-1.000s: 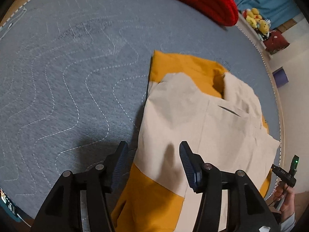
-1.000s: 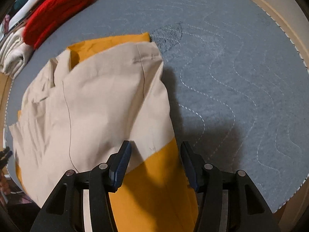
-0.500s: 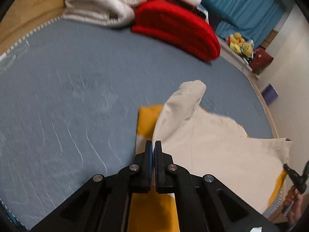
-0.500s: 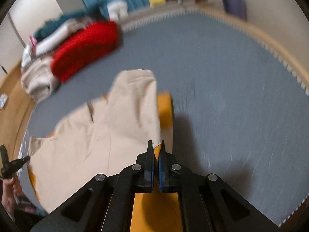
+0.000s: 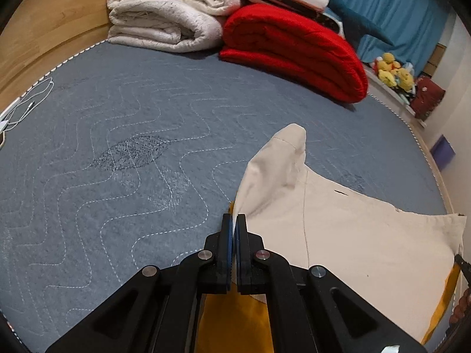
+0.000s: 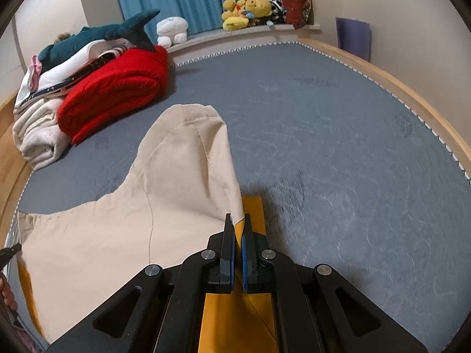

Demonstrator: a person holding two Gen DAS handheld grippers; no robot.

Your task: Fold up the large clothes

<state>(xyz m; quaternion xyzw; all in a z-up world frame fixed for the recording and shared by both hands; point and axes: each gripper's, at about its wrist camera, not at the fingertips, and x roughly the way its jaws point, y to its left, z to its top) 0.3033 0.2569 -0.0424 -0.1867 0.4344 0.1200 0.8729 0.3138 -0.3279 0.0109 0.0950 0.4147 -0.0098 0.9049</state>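
Left side of the bed [image 5: 88, 147]: grey quilted cover, bare apart from a white cable [image 5: 26, 103] at its far left edge. At the head end, a folded cream blanket [image 5: 164, 14] with a folded red blanket [image 5: 294, 47] just beside it on the right.

Left claw [image 5: 234, 223]: pads pressed together, pinching one near corner of the garment [image 5: 338, 229]. Cloth rises from the pinch, so the corner looks lifted off the cover.

Garment: beige over mustard yellow, lying on the near part of the bed. In the left wrist view it spreads to the right of the claw. One beige lobe folds forward into a rounded peak ahead of the claw.

Right claw [image 6: 238, 226]: pads likewise pressed together, pinching the opposite near corner, beige and yellow layers between them. In this view the garment [image 6: 132, 220] spreads to the left; a yellow strip lies flat just ahead of the pads.

Key relation: both held corners are on the near edge; the garment's long axis runs between the two claws, across the view. Neither hand is closer; the hold is symmetric. Judgement: next move carries the near edge forward, away from the person, over the rest.

Obstacles: cover ahead of the cloth is bare. The blankets [image 6: 112, 94] are well apart from it. Plush toys [image 6: 247, 8] sit on the sill beyond the bed. Risk: the layers slipping unevenly in the pinch.
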